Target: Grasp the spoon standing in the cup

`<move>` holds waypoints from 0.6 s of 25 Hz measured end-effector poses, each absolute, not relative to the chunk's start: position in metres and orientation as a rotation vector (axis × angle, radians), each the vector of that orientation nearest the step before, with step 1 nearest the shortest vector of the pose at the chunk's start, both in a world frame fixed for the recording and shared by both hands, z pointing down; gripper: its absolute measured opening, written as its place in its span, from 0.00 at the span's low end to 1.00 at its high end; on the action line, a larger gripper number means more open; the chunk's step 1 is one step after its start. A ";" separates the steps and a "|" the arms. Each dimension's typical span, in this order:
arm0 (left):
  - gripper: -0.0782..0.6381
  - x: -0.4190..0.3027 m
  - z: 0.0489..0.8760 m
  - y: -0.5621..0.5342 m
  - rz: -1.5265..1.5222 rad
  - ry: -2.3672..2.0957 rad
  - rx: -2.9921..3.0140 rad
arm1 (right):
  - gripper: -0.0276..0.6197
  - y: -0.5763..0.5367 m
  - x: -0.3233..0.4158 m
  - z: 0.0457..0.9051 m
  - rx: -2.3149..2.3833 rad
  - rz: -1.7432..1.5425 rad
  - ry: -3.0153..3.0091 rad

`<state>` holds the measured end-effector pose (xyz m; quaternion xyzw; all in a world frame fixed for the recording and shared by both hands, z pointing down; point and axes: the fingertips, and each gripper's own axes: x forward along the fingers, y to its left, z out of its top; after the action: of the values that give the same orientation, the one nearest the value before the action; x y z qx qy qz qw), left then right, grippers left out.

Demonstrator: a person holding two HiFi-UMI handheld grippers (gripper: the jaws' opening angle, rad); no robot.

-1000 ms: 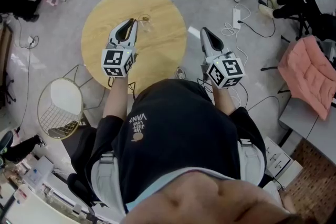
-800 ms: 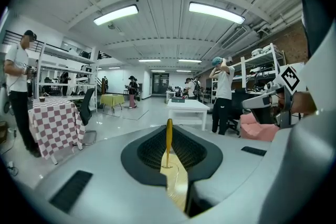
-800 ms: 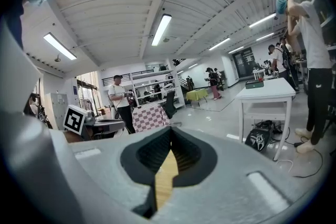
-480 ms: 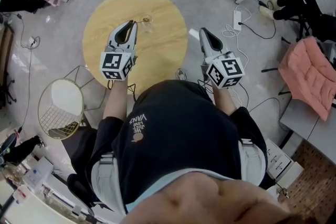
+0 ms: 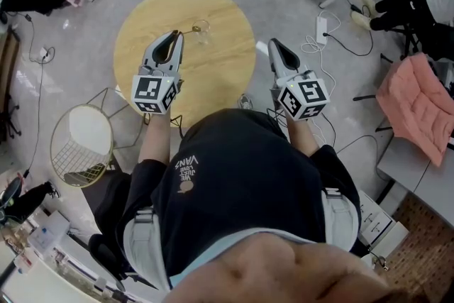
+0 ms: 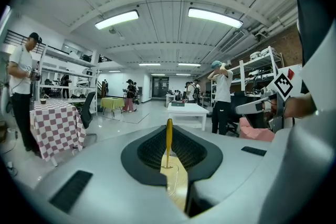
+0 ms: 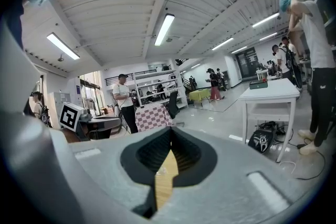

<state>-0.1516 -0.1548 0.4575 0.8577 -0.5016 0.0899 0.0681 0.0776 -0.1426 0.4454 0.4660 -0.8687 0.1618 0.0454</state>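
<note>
1 round light-wood table point(image 5: 213, 74).
1 right gripper point(image 5: 272, 44), beside the table's edge, jaws closed tip to tip, empty.
1 left gripper point(image 5: 176, 34), over the table, jaws closed on the spoon's handle.
1 small clear glass cup point(image 5: 203, 30), on the table, just beyond the left gripper's tips.
1 slim golden-yellow spoon point(image 6: 168, 141), upright, rising from the cup.

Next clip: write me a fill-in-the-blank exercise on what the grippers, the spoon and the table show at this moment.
1. The left gripper pinches the spoon by its ___.
2. The table has a ___ wooden top.
3. The right gripper is shut and holds ___.
Missing words: handle; round; nothing.
</note>
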 end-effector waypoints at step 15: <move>0.17 -0.170 0.439 -0.121 0.244 -1.512 2.608 | 0.04 -0.135 0.056 0.443 1.376 0.483 -2.683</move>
<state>-0.1701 -0.1209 0.4389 0.8609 -0.4989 0.0805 0.0586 0.0556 -0.1345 0.4434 0.4500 -0.8778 0.1580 0.0439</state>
